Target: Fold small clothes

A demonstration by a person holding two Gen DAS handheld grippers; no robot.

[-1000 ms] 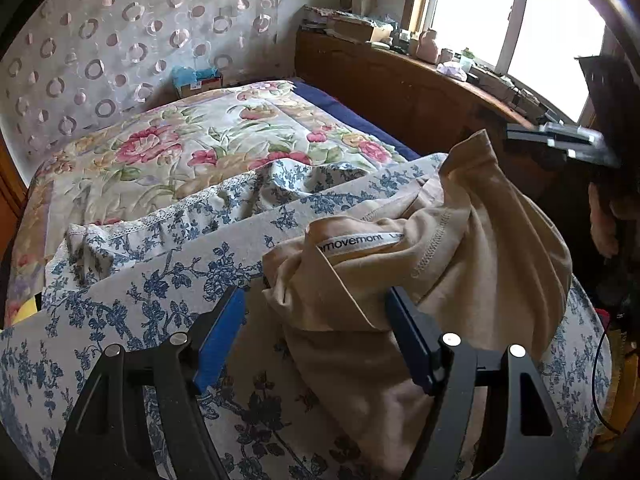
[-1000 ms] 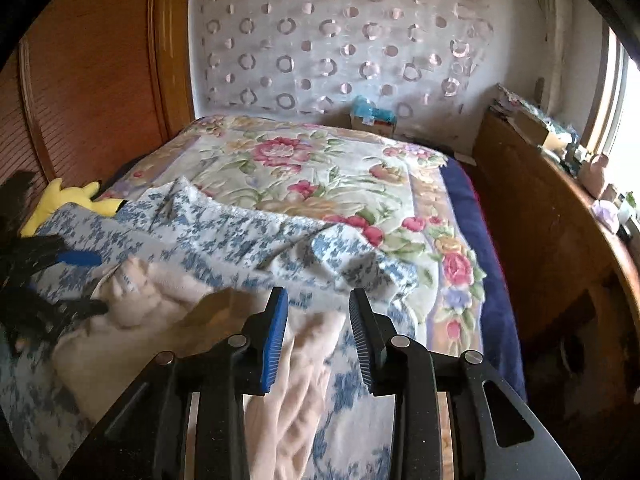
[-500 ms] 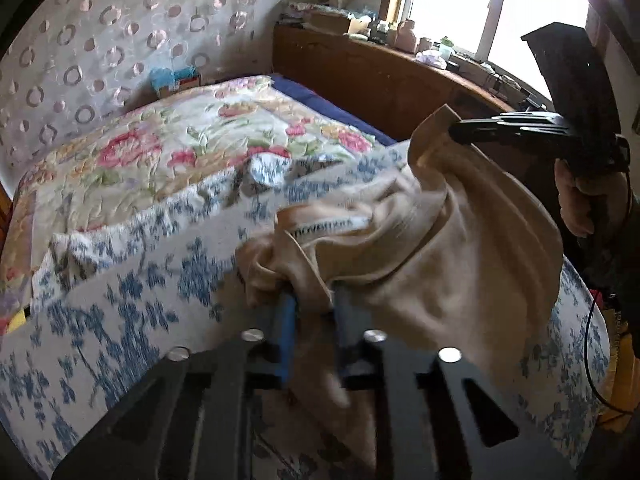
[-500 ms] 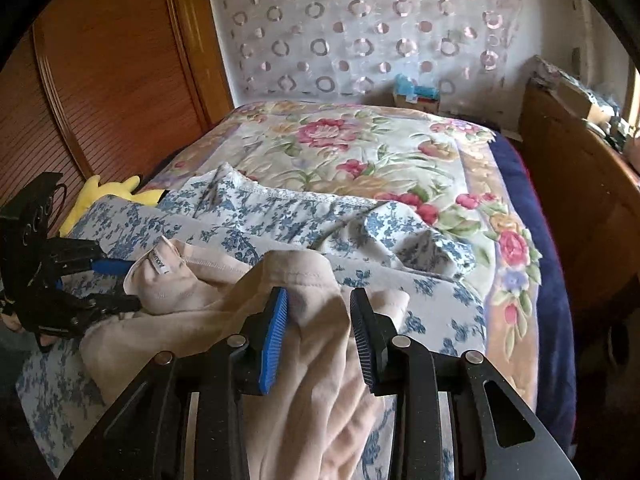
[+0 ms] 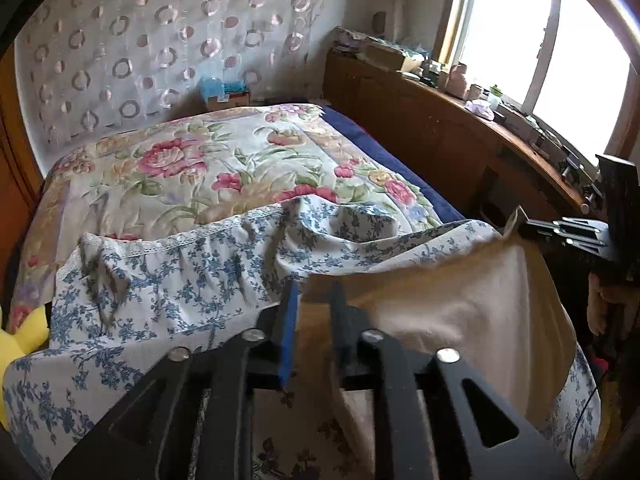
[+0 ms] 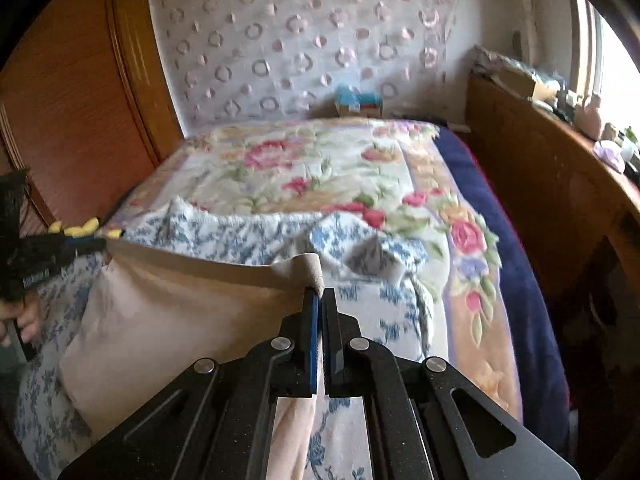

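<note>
The beige garment [image 6: 168, 312] hangs stretched above the blue-flowered sheet [image 5: 160, 292] at the near end of the bed. The left gripper [image 5: 314, 300] and the right gripper [image 6: 320, 300] each pinch a top corner, jaws closed on cloth. It looks soft, light and limp, so holding it by the corners suits folding.

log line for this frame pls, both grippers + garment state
phase: spread for folding | left hand-held gripper: shut on beige garment | right hand-held gripper: shut on beige garment | garment: stretched between both above blue floral sheet
</note>
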